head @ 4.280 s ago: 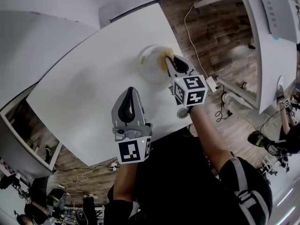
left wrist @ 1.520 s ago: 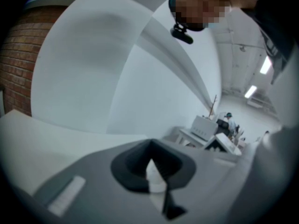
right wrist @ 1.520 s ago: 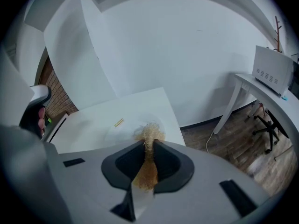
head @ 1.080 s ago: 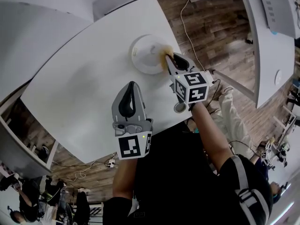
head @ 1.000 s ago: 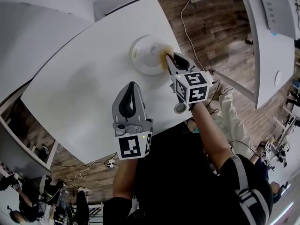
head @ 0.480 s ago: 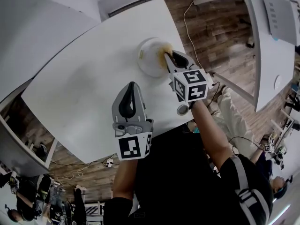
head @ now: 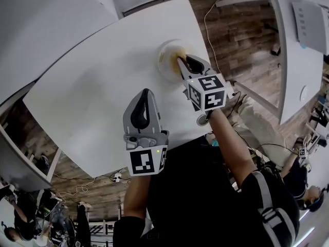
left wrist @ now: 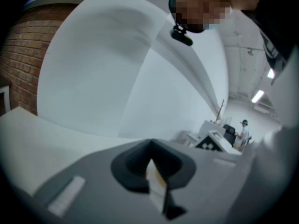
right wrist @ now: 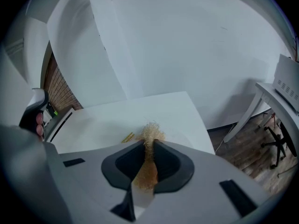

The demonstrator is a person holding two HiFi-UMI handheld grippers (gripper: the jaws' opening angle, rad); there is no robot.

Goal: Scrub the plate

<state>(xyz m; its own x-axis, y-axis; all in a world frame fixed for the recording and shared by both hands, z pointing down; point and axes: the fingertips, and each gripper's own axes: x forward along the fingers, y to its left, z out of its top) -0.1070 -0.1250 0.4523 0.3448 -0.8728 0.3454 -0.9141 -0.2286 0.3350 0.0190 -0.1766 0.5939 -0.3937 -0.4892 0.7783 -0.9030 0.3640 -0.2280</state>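
A white plate (head: 165, 65) lies near the far right corner of the white table (head: 92, 91). My right gripper (head: 181, 62) reaches onto the plate's near right side, shut on a tan fibrous scrubber (head: 178, 52) that rests on the plate. In the right gripper view the scrubber (right wrist: 150, 133) sticks out in a tuft between the shut jaws of the right gripper (right wrist: 149, 146), above the plate's pale surface (right wrist: 184, 136). My left gripper (head: 145, 92) is held over the table's near middle, shut and empty. In its own view the left gripper (left wrist: 150, 161) points up at a white wall.
The table's right edge runs just beyond the plate, with wooden floor (head: 241, 35) and a cable (head: 207, 24) below. Another white table (head: 300, 50) stands at the right. A small yellow scrap (right wrist: 127, 137) lies on the table left of the scrubber.
The right gripper with the scrubber has shifted slightly across the plate, and the plate sits a little further right in view. The left gripper has stayed in place.
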